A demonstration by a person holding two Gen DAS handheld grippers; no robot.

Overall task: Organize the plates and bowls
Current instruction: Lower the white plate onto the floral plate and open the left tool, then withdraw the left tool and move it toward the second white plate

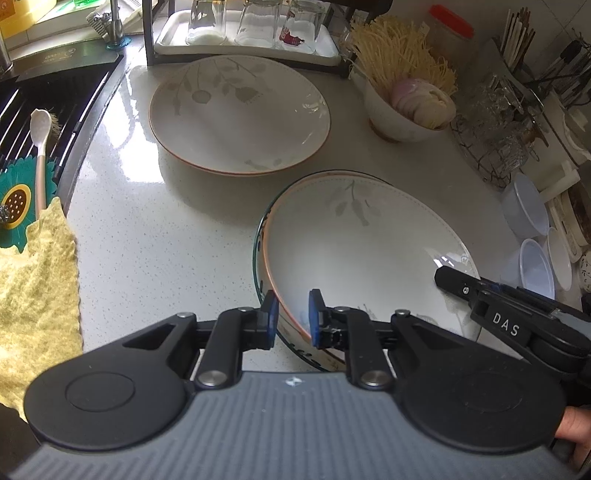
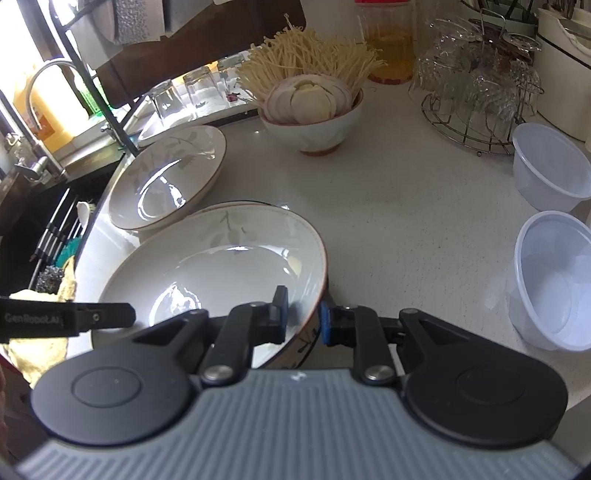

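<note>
A white leaf-patterned plate [image 1: 362, 243] rests on top of a dark-rimmed plate [image 1: 258, 254] near the counter's front. My left gripper [image 1: 293, 318] is shut on the near-left rim of the top plate. My right gripper [image 2: 303, 318] is shut on the same plate [image 2: 221, 258] at its right rim; it also shows at the right of the left wrist view [image 1: 480, 291]. A second white leaf-patterned plate [image 1: 240, 114] lies flat farther back, also in the right wrist view [image 2: 166, 177].
A bowl of noodles and sliced onion [image 1: 410, 110] stands behind the plates. Clear plastic containers [image 2: 554, 277] sit at the right. A glass rack [image 2: 476, 92], a tray of upturned glasses [image 1: 247, 33], the sink [image 1: 37, 122] and a yellow cloth [image 1: 33, 295] surround the counter.
</note>
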